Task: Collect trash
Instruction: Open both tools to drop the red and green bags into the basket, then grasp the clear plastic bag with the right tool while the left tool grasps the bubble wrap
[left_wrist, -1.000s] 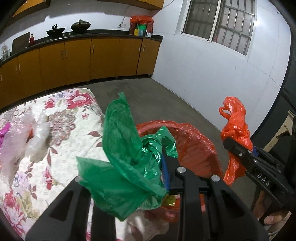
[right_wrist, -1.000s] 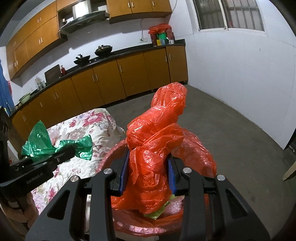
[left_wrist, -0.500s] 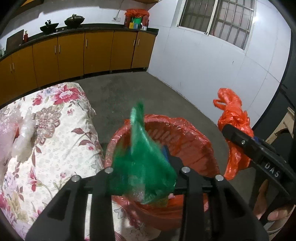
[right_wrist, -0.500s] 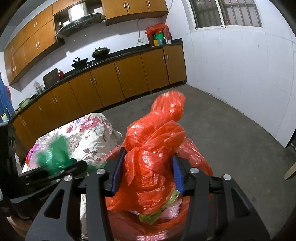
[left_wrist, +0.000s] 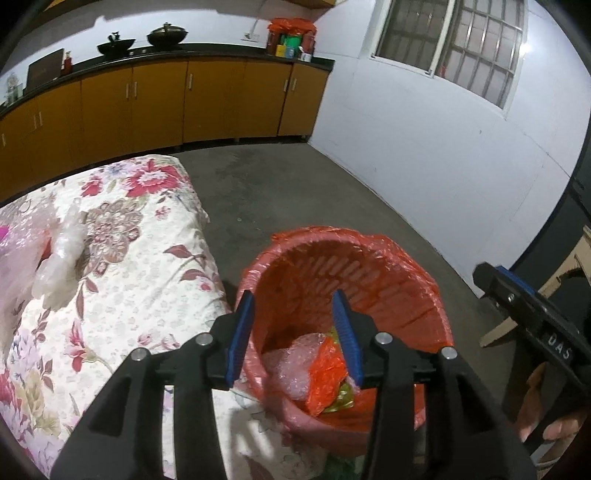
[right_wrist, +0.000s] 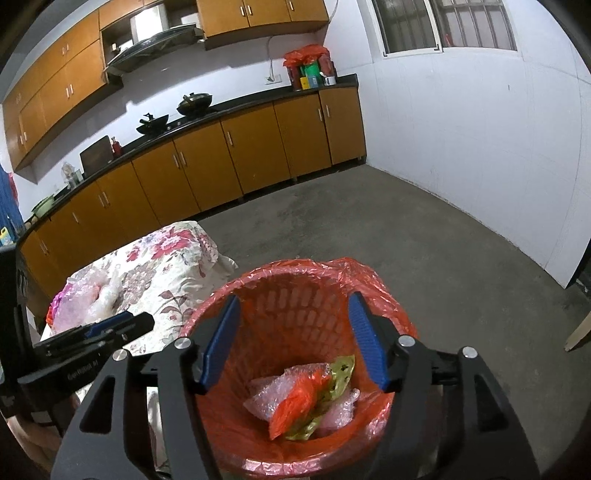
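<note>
A red basket (left_wrist: 332, 236) (right_wrist: 295, 266) lined with a red plastic bag stands on the floor beside the table. At its bottom lie an orange bag (right_wrist: 295, 398) (left_wrist: 325, 369), bubble wrap (right_wrist: 266, 395) and a yellow-green wrapper (right_wrist: 340, 369). My left gripper (left_wrist: 291, 306) hangs over the basket's near rim, jaws opening, with nothing between the blue pads. My right gripper (right_wrist: 295, 306) hovers over the basket mouth, jaws also opening and empty. A green scrap (left_wrist: 338, 469) shows at the bottom edge under the basket; I cannot tell what it is.
The table's floral cloth (left_wrist: 129, 258) (right_wrist: 166, 266) carries clear plastic wrap (left_wrist: 59, 258) and a pink bag (right_wrist: 62, 299) on its left. Bare concrete floor lies beyond the basket. Orange cabinets line the far wall, a white wall stands right, and a wooden piece (right_wrist: 580, 332) leans there.
The green bag has left my left gripper and the orange bag has left my right gripper; the orange one now lies in the basket. Both pairs of jaws stand wider.
</note>
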